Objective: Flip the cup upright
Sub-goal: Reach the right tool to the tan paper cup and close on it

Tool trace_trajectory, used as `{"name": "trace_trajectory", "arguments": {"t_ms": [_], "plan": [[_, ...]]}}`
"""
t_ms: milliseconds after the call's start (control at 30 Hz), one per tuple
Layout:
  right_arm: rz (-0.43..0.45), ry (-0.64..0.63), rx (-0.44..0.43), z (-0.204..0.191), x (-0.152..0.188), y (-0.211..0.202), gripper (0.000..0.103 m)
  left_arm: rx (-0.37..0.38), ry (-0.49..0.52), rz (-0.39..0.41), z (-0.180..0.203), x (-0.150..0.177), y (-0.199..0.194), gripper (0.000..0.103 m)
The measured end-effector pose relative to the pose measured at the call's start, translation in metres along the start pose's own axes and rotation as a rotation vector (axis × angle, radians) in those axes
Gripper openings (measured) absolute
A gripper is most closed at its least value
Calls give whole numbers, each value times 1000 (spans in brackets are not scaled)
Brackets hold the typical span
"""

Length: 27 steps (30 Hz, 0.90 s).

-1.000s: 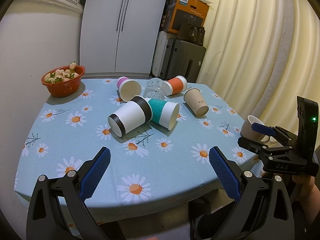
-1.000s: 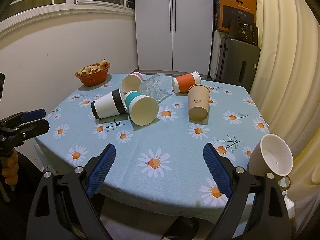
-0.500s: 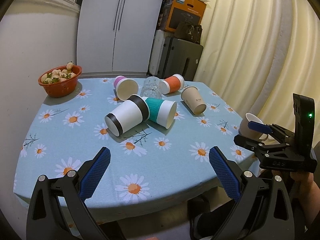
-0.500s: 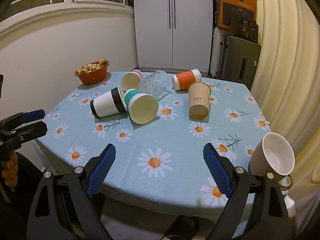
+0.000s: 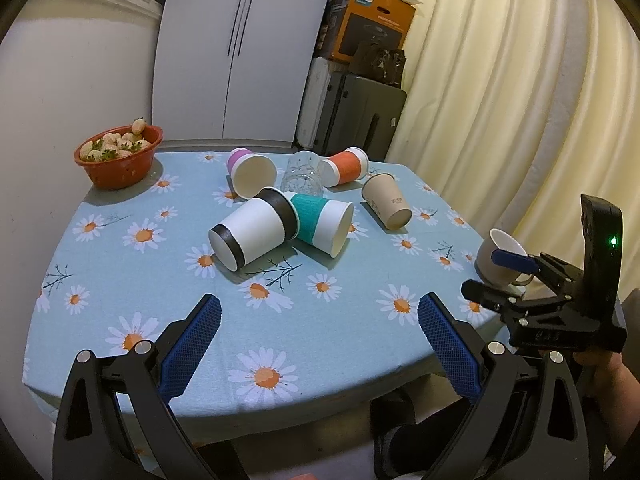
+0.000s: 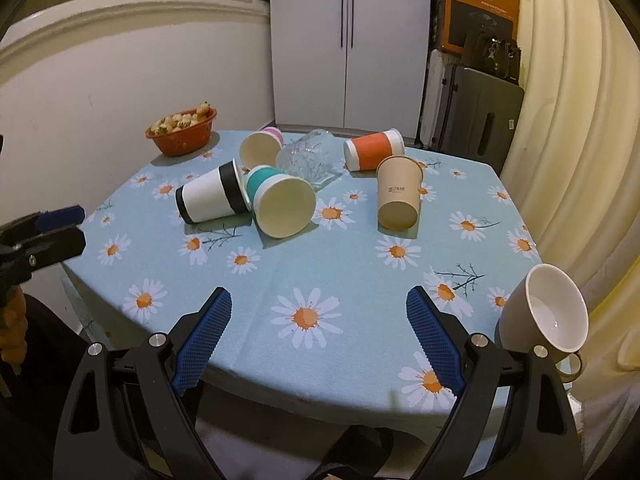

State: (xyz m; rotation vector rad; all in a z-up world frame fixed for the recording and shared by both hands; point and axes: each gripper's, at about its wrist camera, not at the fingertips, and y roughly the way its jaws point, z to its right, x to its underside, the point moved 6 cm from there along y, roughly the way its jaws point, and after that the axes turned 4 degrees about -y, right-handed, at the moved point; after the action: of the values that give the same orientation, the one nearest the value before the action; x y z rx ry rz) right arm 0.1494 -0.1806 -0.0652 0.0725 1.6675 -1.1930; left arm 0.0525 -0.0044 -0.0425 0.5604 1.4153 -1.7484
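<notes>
Several cups lie on their sides mid-table: a white cup with black bands (image 5: 256, 234) (image 6: 212, 197), a teal-banded cup (image 5: 322, 224) (image 6: 280, 202), a tan cup (image 5: 387, 201) (image 6: 399, 193), an orange cup (image 5: 345, 167) (image 6: 372, 149), a pink cup (image 5: 251, 172) (image 6: 261, 149) and a clear glass (image 5: 303, 174) (image 6: 307, 158). A grey mug (image 5: 500, 258) (image 6: 546, 314) lies tilted at the table's right edge. My left gripper (image 5: 316, 344) is open and empty over the near edge. My right gripper (image 6: 318, 334) is open and empty, left of the mug.
An orange bowl of pale strawberries (image 5: 119, 155) (image 6: 183, 130) stands at the far left of the daisy tablecloth (image 5: 280, 320). A white cupboard (image 5: 236, 52), stacked boxes and suitcases stand behind the table. Curtains (image 5: 500, 100) hang at the right.
Both grippers have drifted slightly back and upward from the table; the cups look a little smaller. Nothing on the table has moved, and both grippers stay open.
</notes>
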Motion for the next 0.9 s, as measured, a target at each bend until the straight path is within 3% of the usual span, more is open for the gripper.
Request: {"name": "trace_trajectory", "arguments": {"t_ms": [200, 333, 500, 667, 900], "plan": [[-38, 1, -26, 6, -14, 8, 88, 10, -43, -15, -9, -5, 5, 96], [-66, 29, -41, 25, -47, 20, 88, 28, -73, -28, -14, -8, 9, 96], [-230, 134, -99, 57, -92, 71, 88, 68, -108, -38, -20, -17, 16, 96], [-421, 281, -154, 93, -108, 139, 84, 110, -159, -74, -29, -28, 28, 96], [-584, 291, -34, 128, -108, 193, 80, 221, -209, -148, -16, -49, 51, 96]]}}
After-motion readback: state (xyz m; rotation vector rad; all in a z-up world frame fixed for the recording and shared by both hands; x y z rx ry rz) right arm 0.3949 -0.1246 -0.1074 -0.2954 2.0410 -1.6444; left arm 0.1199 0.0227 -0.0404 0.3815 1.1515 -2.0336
